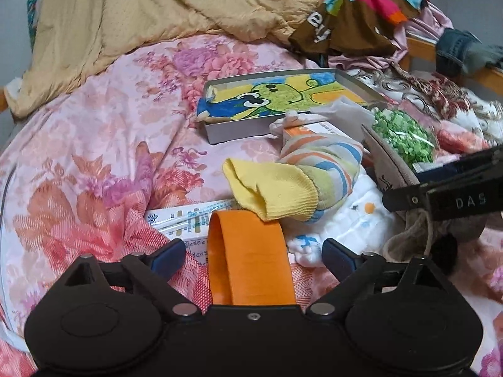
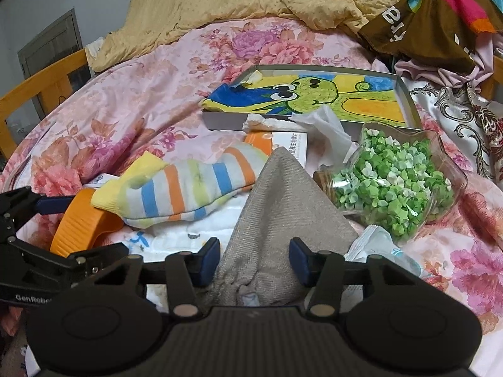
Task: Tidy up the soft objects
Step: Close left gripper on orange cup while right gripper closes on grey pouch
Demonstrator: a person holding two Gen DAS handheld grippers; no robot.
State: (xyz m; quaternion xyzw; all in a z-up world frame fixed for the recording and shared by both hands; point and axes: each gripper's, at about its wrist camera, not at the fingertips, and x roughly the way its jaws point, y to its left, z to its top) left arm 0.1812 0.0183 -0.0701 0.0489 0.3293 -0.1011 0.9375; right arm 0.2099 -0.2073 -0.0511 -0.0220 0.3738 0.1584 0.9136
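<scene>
A striped sock with a yellow cuff (image 1: 298,176) (image 2: 185,188) lies on the floral bedspread (image 1: 94,132). An orange band (image 1: 251,260) (image 2: 81,226) lies between the fingers of my open left gripper (image 1: 253,256), which does not grip it. A grey cloth (image 2: 283,220) (image 1: 389,163) stands between the fingers of my open right gripper (image 2: 254,262); the pads look apart from it. A white printed cloth (image 1: 345,220) (image 2: 201,232) lies under the sock. My left gripper shows in the right wrist view (image 2: 63,229).
A shallow box with a cartoon towel (image 1: 276,97) (image 2: 314,94) lies behind. A jar of green paper stars (image 2: 393,185) (image 1: 402,135) lies on its side at right. A tan blanket (image 1: 141,9) and a brown garment (image 1: 355,15) are piled at the back. A wooden bed frame (image 2: 41,78) stands left.
</scene>
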